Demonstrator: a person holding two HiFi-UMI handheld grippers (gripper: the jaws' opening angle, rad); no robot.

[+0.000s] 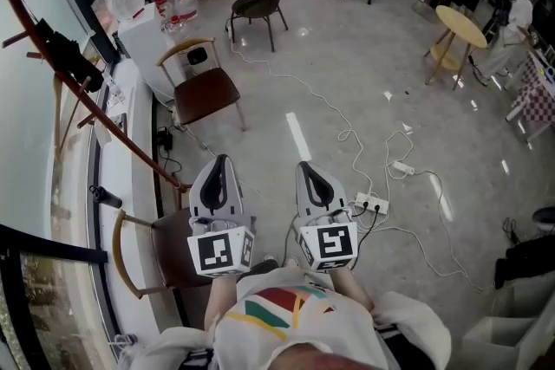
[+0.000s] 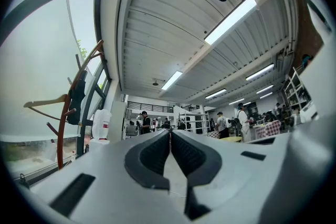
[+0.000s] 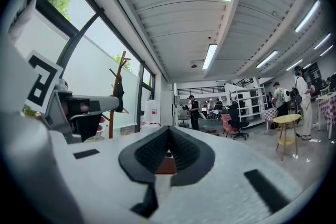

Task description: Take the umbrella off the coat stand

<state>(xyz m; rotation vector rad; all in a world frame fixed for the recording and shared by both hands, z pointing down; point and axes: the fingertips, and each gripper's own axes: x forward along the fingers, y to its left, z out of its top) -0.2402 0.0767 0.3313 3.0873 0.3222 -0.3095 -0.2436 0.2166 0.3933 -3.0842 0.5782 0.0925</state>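
Over the pale, cable-strewn floor, left claw and right claw are pinched together, empty; coat stand rises at left.

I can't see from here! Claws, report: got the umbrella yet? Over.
Left claw, right claw shut, empty. Umbrella on coat stand, untouched. Chair by stand's foot.

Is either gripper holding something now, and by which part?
Nothing is held. The left gripper and the right gripper both have their jaws closed together, empty.
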